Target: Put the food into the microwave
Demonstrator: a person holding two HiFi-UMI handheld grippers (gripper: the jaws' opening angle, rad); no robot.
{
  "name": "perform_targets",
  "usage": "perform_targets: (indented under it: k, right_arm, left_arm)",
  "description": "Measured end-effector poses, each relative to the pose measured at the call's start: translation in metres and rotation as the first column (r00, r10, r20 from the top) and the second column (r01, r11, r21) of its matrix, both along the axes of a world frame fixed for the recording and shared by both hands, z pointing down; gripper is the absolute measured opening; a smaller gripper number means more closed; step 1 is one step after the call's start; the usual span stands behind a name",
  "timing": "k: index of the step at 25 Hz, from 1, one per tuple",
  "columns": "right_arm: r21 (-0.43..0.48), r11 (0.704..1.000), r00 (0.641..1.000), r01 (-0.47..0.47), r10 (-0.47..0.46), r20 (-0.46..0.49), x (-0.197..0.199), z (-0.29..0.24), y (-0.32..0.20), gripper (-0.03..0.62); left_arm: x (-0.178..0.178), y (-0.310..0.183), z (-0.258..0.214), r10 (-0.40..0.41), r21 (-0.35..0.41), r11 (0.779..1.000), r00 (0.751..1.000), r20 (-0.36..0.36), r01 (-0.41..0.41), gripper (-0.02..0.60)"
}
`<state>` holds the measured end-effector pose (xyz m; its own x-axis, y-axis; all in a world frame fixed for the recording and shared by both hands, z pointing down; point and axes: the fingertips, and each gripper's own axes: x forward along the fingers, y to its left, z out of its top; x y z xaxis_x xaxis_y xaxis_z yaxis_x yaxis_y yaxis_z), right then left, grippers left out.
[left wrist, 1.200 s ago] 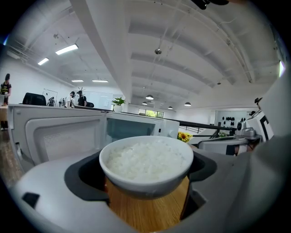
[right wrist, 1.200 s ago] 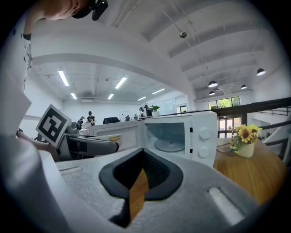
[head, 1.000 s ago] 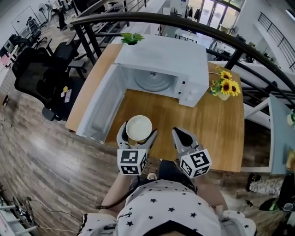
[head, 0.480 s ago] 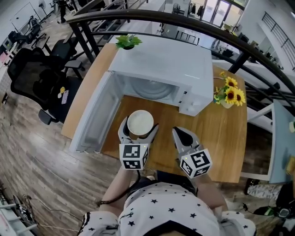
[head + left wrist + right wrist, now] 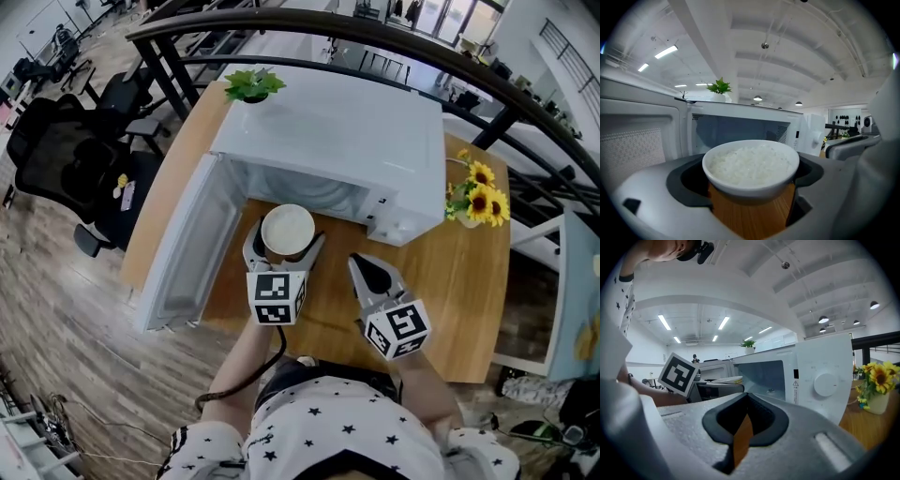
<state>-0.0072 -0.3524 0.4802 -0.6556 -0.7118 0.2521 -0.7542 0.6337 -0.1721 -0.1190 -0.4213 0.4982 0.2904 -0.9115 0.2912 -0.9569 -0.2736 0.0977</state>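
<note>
To the left of the left gripper [image 5: 286, 251] the microwave's door [image 5: 183, 248] stands swung wide open. That gripper's 2 jaws are clenched on a white bowl [image 5: 750, 185], 1 jaw on each side, holding it upright above the wooden table [image 5: 450, 281]. The bowl is filled with white rice [image 5: 749, 165] and sits just in front of the microwave [image 5: 347, 131], whose open cavity lies straight ahead of the jaws. To the right, the right gripper [image 5: 367, 274] has its jaws pressed together on nothing; beyond it stands a vase of sunflowers [image 5: 480, 192]
</note>
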Motion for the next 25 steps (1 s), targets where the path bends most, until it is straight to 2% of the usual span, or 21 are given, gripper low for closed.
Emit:
perform_targets:
  k: [11, 25]
  right_arm:
    - [-0.039, 0.999, 1.000, 0.009, -0.009, -0.010, 0.006, 0.020, -0.024, 0.005]
    - [-0.075, 0.997, 1.000, 0.017, -0.018, -0.012, 0.013, 0.036, -0.036, 0.005]
  left_arm:
    - [-0.001, -0.060, 0.033, -0.025, -0.038, 0.999, 0.999, 0.025, 0.026, 0.494]
    - [0.015, -0.117, 0.063, -0.001, -0.082, 0.997, 0.994, 0.111, 0.011, 0.494]
